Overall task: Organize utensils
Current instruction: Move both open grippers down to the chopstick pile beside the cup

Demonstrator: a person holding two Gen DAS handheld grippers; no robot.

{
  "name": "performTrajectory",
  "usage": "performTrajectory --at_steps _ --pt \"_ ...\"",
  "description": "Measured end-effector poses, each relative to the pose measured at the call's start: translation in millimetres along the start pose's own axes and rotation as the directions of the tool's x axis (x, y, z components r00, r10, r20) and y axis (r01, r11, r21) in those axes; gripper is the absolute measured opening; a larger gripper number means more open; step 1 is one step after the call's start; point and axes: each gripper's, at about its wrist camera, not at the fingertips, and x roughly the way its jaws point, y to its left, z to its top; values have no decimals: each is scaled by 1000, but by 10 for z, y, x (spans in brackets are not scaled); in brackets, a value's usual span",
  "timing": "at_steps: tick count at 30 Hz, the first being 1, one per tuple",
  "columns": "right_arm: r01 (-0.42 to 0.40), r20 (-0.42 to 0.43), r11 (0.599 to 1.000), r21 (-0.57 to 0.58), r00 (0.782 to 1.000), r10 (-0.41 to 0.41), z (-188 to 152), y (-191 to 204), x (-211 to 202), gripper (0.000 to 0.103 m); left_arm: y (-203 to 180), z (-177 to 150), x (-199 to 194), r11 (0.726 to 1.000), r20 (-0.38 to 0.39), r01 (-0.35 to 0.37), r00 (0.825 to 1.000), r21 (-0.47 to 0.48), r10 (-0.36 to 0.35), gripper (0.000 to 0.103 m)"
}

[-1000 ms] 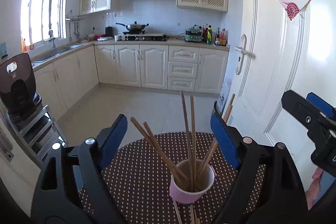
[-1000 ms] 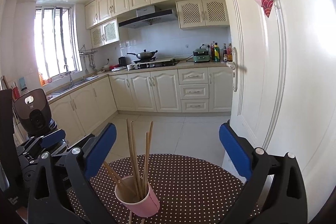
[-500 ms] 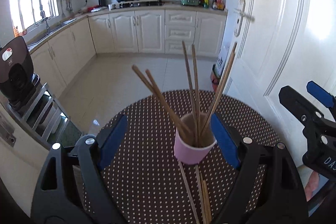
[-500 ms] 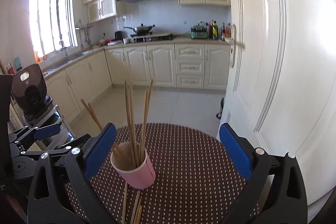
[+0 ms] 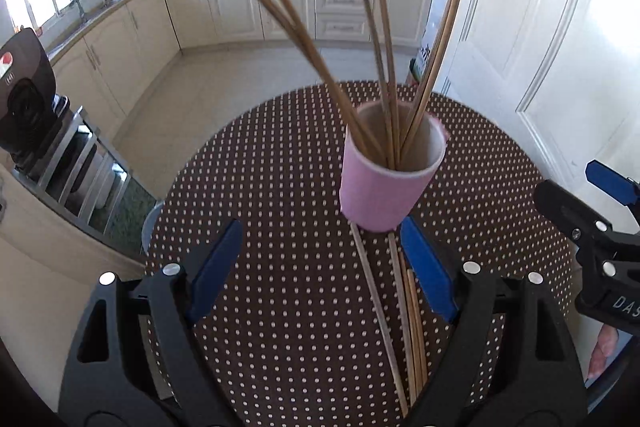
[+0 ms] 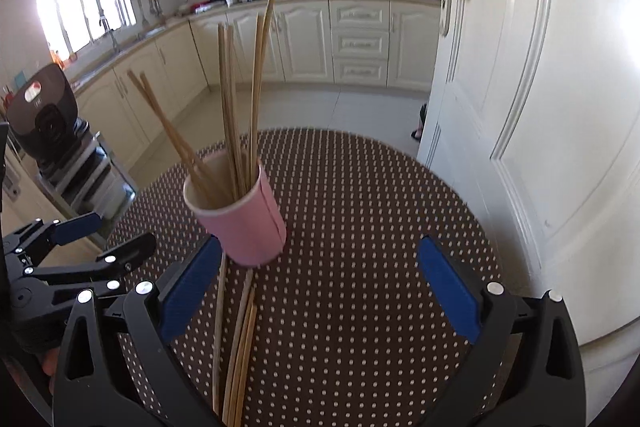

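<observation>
From the left wrist camera, I am looking down on a round table (image 5: 280, 187) with a brown, white-dotted cloth. My left gripper (image 5: 326, 267) is standing wide open above the cloth, and nothing is between its blue pads (image 5: 216, 259). A pink cup (image 5: 384, 187) is standing upright on the table just beyond the fingertips, and six wooden chopsticks (image 5: 384, 67) are leaning inside it, spread apart. More loose chopsticks (image 5: 404, 311) are lying flat on the cloth in front of the cup, near my right-side finger. At the right edge I am seeing part of my right gripper (image 5: 596, 219), and a bit of my hand under it.

From the right wrist camera, my right gripper (image 6: 320, 279) is also wide open and is holding nothing. The pink cup (image 6: 244, 219) is standing near its left finger, with the chopsticks (image 6: 236, 99) rising out of it. The loose chopsticks (image 6: 236, 339) are lying on the cloth between the two fingers, closer to the left one. My left gripper (image 6: 80, 243) is showing at the left edge, with open jaws.
</observation>
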Motion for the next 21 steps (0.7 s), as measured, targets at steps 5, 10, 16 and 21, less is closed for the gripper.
performTrajectory --at_steps 5,10,16,21 --pt "-29 -98 999 -26 995 27 -144 84 175 95 66 -143 193 999 -97 29 995 -24 -31 80" --pt "-11 -199 999 -39 980 3 -272 138 342 95 80 -298 387 1000 -188 12 982 -13 -15 80" --pt "20 -268 998 -68 963 -37 -429 185 492 95 72 -472 555 1000 -265 13 964 -1 -13 80" --pt "32 -313 997 -75 948 -54 -524 203 604 95 89 -591 652 1000 -299 -8 954 1 8 80"
